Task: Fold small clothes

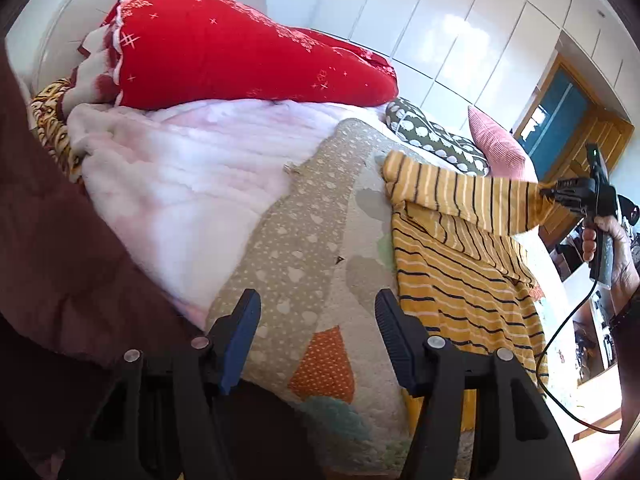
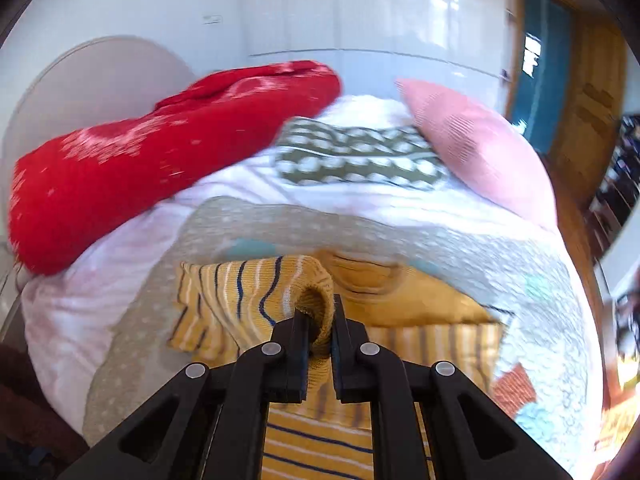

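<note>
Right now I am pinching the cuff (image 2: pixel 318 304) of the striped top (image 1: pixel 460 280) in my right hand-held gripper (image 2: pixel 320 344), its jaws closed on the ribbed edge, and I am holding that sleeve (image 1: pixel 472 196) up off the bed (image 1: pixel 304 240) so it is spanning across the body of the garment. The top is lying on the patterned quilt near the bed's right side, body mostly flat, with the pink blanket (image 1: pixel 192 184) and the red pillow (image 1: pixel 240 52) well behind it. My left hand-held gripper (image 1: pixel 316 320) is hovering open over the quilt, just beside the top's left edge, and is gripping nothing. I am judging this knit to be light, soft and limp: it is sagging between the cuff and the shoulder, so it is likely going to drape and bunch rather than hold a crease. The ribbed cuff looks like the thickest, least slippery spot, so my hold there seems sound. For the left side I am thinking the hem or the side seam is the place to take hold, since thin single layers may slip out.
</note>
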`<state>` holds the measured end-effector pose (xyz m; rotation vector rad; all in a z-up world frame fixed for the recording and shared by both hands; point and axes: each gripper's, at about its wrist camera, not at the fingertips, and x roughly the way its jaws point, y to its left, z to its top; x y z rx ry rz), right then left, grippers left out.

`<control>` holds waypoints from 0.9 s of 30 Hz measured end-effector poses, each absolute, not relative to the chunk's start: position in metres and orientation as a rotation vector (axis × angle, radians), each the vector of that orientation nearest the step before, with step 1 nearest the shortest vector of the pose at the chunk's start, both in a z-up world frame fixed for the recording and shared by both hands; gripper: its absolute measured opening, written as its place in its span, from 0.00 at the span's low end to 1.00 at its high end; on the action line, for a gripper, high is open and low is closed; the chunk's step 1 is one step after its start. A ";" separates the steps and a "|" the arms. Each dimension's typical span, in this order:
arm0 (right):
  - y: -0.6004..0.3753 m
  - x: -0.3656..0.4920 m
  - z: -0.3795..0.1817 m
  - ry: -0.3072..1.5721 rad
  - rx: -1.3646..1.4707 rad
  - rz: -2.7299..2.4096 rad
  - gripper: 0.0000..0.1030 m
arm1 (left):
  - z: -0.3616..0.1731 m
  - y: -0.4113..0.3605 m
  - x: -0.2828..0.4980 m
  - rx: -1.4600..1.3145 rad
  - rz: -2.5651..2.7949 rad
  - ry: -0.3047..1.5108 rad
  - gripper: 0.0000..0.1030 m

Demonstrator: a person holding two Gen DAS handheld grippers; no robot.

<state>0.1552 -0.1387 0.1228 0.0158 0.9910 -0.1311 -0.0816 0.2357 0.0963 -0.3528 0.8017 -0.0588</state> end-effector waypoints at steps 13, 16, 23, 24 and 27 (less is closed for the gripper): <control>-0.299 0.071 0.062 1.026 0.087 -0.350 0.34 | 0.093 0.128 0.053 -0.236 -0.225 0.930 0.59; -0.309 0.066 0.059 1.008 0.141 -0.348 0.34 | 0.086 0.099 0.100 -0.204 -0.228 0.962 0.59; -0.309 0.059 0.051 0.993 0.184 -0.302 0.34 | 0.053 0.029 0.218 -0.008 -0.170 1.005 0.59; -0.308 0.058 0.049 1.000 0.182 -0.295 0.34 | 0.046 0.022 0.230 0.023 -0.168 1.020 0.59; -0.307 0.053 0.040 1.019 0.170 -0.283 0.34 | 0.023 0.004 0.262 0.139 -0.125 1.077 0.43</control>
